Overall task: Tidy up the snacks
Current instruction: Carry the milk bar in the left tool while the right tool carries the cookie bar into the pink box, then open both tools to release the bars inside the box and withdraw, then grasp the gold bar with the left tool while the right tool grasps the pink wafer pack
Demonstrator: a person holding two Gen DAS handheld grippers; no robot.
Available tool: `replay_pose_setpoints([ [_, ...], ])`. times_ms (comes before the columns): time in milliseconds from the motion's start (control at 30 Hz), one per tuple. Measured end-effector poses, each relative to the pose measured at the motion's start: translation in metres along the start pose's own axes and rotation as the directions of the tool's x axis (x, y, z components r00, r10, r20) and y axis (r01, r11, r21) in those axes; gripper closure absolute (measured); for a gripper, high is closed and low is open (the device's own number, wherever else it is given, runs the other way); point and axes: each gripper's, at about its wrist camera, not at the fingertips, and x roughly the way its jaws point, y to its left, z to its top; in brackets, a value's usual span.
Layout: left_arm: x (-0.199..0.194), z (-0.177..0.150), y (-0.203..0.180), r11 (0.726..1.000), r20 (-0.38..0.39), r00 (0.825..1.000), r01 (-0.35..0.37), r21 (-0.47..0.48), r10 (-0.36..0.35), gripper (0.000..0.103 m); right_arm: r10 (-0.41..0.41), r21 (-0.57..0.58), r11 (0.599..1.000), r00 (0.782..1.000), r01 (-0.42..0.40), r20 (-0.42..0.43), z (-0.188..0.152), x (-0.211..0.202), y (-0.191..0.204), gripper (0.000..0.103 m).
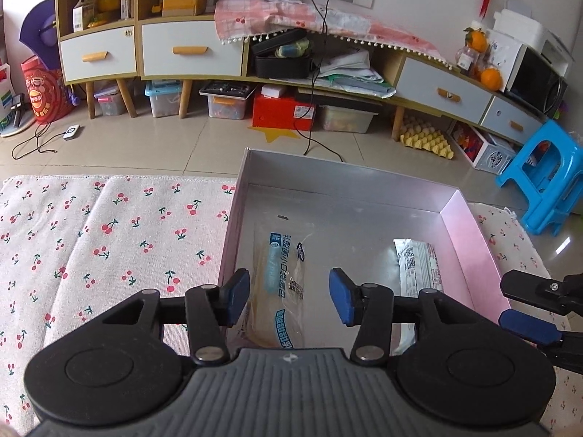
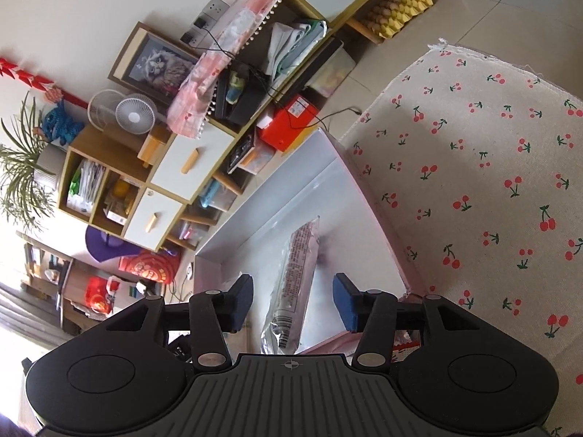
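A shallow silver box [image 1: 328, 200] with pink walls lies on the cherry-print cloth [image 1: 109, 236]. A clear packet with blue print [image 1: 278, 255] rests flat on the left of the box floor. My left gripper [image 1: 289, 291] hangs open just above it, with the pads either side and not touching. A silver-white packet [image 1: 419, 269] lies on the right side of the box. My right gripper [image 2: 295, 300] stands open over that silver packet [image 2: 300, 251], and its pads are clear of it. It also shows at the left wrist view's right edge as the right gripper [image 1: 524, 307].
The box [image 2: 277, 196] sits at the table's far edge, with cherry cloth [image 2: 473, 182] on both sides. Beyond the edge are a tiled floor, a long low cabinet [image 1: 255, 58] with storage bins under it, and a blue plastic stool [image 1: 546, 174].
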Motion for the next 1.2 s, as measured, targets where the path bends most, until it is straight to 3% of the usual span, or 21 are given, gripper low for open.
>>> replay_pose_setpoints([
  [133, -0.008, 0.000, -0.003, 1.000, 0.005, 1.000, 0.002, 0.028, -0.002, 0.042, -0.012, -0.031, 0.999, 1.000, 0.012, -0.003, -0.001, -0.005, 0.009, 0.033],
  [467, -0.026, -0.004, -0.003, 0.997, 0.004, 1.000, -0.001, 0.073, 0.001, 0.017, -0.050, -0.092, 0.995, 0.998, 0.048, -0.028, -0.006, -0.020, 0.026, 0.021],
  [700, -0.043, -0.015, 0.007, 0.998, -0.006, 1.000, -0.009, 0.057, 0.009, 0.005, -0.079, -0.215, 0.974, 0.995, 0.065, -0.056, -0.015, -0.037, 0.041, 0.015],
  [1033, -0.065, -0.034, 0.031, 0.998, -0.023, 0.998, -0.050, 0.040, 0.051, 0.001, -0.133, -0.371, 0.924, 0.987, 0.091, -0.090, -0.044, -0.051, 0.051, 0.011],
  [1200, -0.072, -0.055, 0.039, 0.992, -0.022, 0.996, -0.079, 0.095, 0.082, 0.001, -0.166, -0.378, 0.919, 0.981, 0.116, -0.104, -0.060, -0.051, 0.049, 0.011],
])
